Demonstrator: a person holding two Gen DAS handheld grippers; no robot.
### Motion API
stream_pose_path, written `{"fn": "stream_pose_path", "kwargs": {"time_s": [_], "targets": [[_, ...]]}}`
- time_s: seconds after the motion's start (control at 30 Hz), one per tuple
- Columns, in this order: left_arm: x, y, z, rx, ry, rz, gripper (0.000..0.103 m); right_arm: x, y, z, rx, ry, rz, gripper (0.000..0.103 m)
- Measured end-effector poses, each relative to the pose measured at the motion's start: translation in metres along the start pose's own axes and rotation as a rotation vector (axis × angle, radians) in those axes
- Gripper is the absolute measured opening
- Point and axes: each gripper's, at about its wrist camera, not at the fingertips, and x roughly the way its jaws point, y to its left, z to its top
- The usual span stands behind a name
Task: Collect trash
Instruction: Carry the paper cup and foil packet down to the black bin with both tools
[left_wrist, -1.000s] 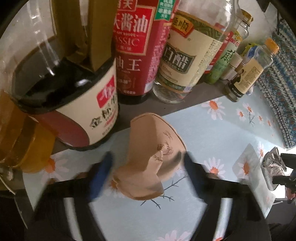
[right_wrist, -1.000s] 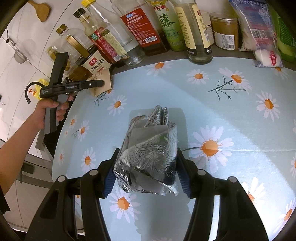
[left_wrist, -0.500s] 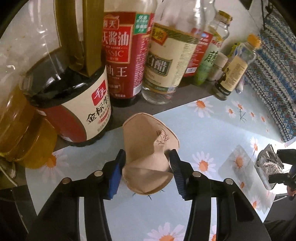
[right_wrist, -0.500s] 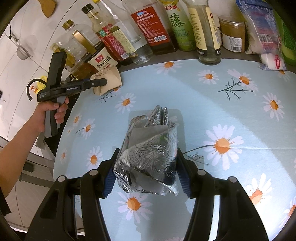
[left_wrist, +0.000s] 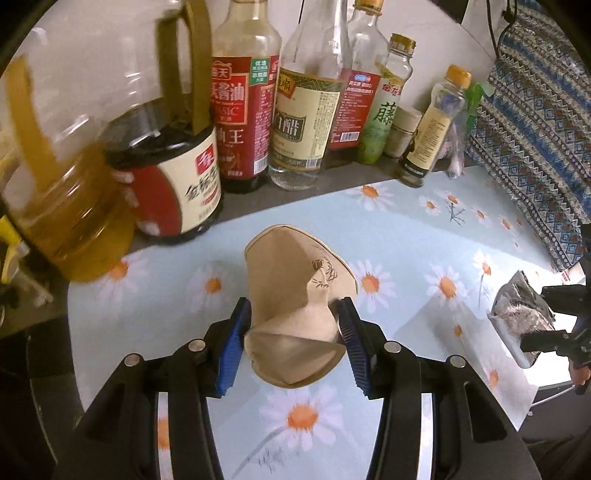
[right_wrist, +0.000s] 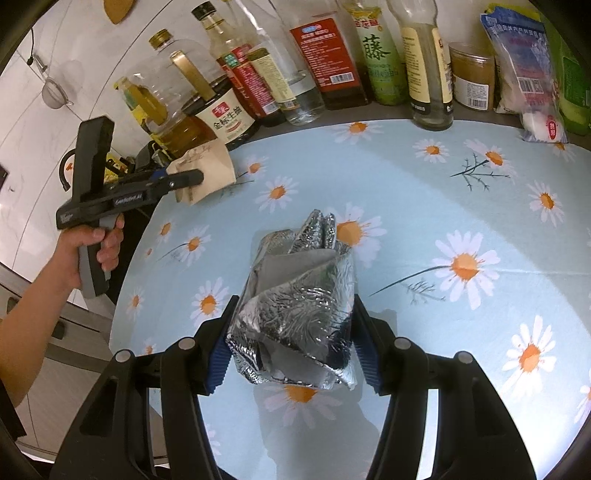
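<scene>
Brown paper bag (left_wrist: 291, 295) sits clamped in the left gripper (left_wrist: 293, 345), apparently lifted; right gripper (right_wrist: 291, 339) pinches crumpled foil (right_wrist: 295, 302).

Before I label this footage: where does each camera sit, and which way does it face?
Left wrist: on the left tongs, looking along them at a brown paper wrapper and sauce bottles; only the tongs show.
Right wrist: on the right tongs, facing crumpled foil packaging; the person's left hand shows.
Shared: daisy tablecloth, both pieces of trash.
</scene>
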Motion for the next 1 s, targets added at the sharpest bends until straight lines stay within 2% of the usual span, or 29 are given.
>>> {"fn": "stream_pose_path", "kwargs": {"time_s": [0.67,1.0], "targets": [[-0.099,-0.033,-0.107,-0.072,-0.084,-0.002,0.047,-0.015,0.078,-0.049,-0.038,-0.037,-0.020,0.058],[-0.133,-0.047,-0.152,-0.090,-0.118,-0.020,0.047,-0.022,0.112,-0.082,-0.022,-0.060,-0.028,0.058]]}}
